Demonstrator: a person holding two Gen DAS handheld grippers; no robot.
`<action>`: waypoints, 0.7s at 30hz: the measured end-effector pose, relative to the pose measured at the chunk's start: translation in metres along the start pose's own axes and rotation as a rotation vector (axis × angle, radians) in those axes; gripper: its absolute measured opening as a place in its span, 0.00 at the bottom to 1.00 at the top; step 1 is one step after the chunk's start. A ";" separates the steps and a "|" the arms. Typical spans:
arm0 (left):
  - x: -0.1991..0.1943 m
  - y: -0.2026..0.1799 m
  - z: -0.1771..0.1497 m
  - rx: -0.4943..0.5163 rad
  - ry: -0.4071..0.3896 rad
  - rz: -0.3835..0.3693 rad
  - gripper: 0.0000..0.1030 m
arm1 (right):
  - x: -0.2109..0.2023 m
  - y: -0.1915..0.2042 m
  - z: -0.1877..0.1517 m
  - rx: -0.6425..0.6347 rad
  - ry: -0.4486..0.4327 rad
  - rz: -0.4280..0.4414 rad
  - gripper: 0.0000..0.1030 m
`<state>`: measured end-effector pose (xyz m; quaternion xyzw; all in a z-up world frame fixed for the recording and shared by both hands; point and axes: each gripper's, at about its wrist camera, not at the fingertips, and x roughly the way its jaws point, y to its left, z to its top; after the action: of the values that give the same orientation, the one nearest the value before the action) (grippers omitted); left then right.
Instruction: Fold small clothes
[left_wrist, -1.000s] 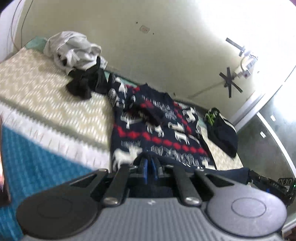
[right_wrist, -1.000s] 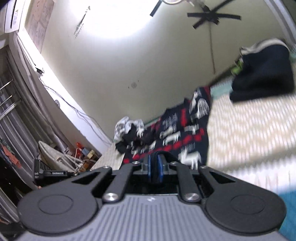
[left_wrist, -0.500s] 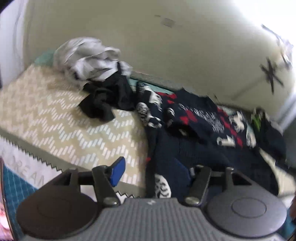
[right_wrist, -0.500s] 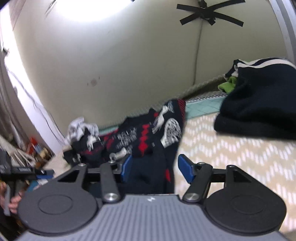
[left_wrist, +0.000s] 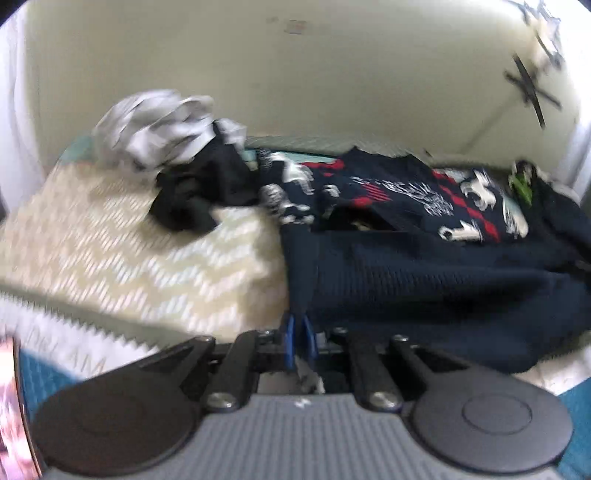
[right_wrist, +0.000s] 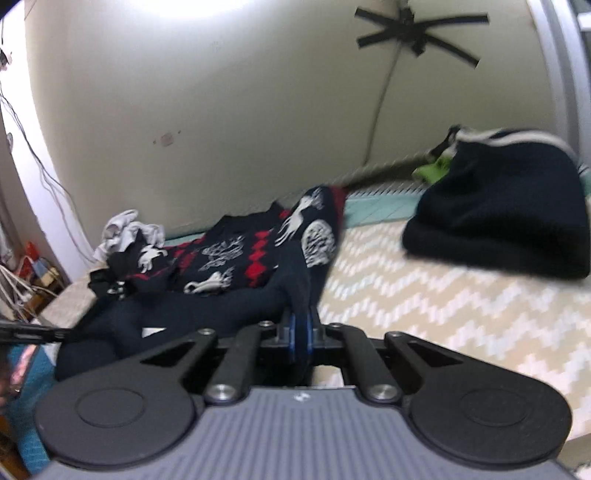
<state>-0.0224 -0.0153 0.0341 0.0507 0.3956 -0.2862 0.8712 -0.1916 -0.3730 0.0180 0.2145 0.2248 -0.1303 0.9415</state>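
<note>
While both views are pretty smeared, the setup is easy enough to read: everything sits on a bed (left_wrist: 122, 236) covered in a cream spread with a pale woven zigzag pattern, which gives way to a white sawtooth border and then teal cloth toward the near edge. Behind it runs a plain off-white wall (left_wrist: 332, 81) with a small scuff mark, and up at about 1 o'clock in the right wrist view a cable climbs to a black cross of tape (right_wrist: 417, 33). Cables and clutter hang around 9 o'clock in that same view. The sweater (left_wrist: 424, 258) lies across the spread, a chunky navy knit with white reindeer and red diamond bands; its plain ribbed-looking underside is turned over the patterned part. The left gripper (left_wrist: 297, 341) is clenched on a navy edge of it, blue pads pressed together with the fabric rising straight up from them. The right gripper (right_wrist: 301, 338) is pinching another navy edge the same way, cloth draping off toward 10 o'clock. At about 11 o'clock in the left view there's a crumpled grey-white garment (left_wrist: 159, 125) with a floppy black garment (left_wrist: 195, 192) touching it. A rounded dark navy pile (right_wrist: 506, 206) with a pale stripe and a lime-green scrap sits at 2 o'clock in the right view, well apart from the sweater.
</note>
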 end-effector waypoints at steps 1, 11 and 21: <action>0.001 0.004 0.000 -0.009 0.015 -0.022 0.12 | 0.001 0.002 0.001 -0.029 -0.004 -0.028 0.09; 0.030 -0.013 0.029 0.049 -0.012 -0.025 0.36 | 0.054 0.065 0.023 -0.287 0.079 0.111 0.59; 0.029 -0.012 0.040 0.036 -0.103 -0.026 0.08 | 0.065 0.072 0.033 -0.260 0.022 0.133 0.00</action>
<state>0.0128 -0.0510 0.0421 0.0467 0.3457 -0.3068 0.8855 -0.0983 -0.3351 0.0383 0.1066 0.2356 -0.0352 0.9653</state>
